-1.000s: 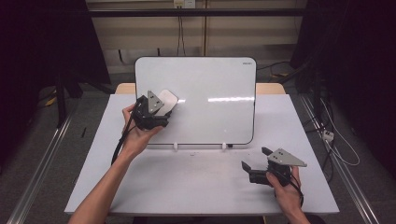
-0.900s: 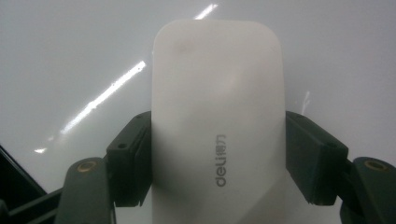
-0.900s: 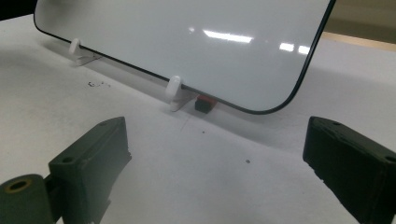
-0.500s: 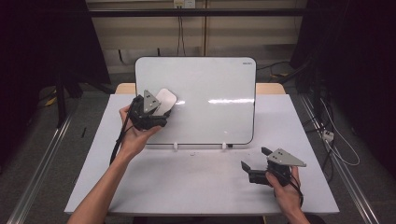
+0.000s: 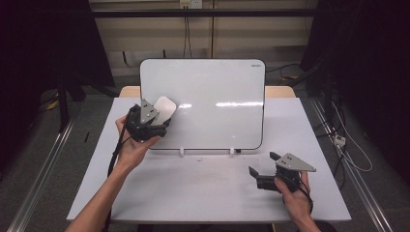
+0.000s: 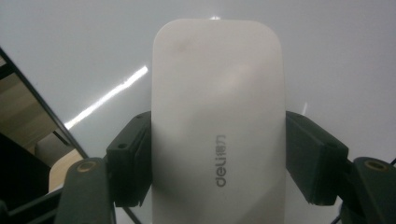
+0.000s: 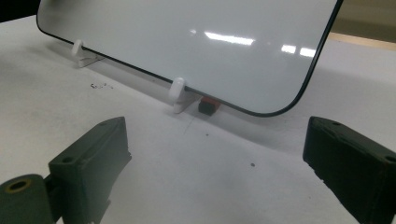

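Dim room, grey-white table (image 5: 208, 193) bearing upright glossy whiteboard (image 5: 217, 104) on small white feet, tilted back for easy wiping. Left gripper (image 5: 155, 126) clamps white rounded plastic eraser (image 6: 217, 126) by its long sides, flat against board's left part, likely to wipe. Right gripper (image 5: 261, 170) rests on table near front right, jaws wide apart, empty, out of way.

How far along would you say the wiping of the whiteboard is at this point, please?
Done: the whiteboard looks free of marks wherever its surface shows. In hand: the left gripper is shut on the white eraser, which is held against the board's left part. Left: the area hidden under the eraser cannot be judged, and the eraser is not yet put down. The right gripper rests open on the table, holding nothing.
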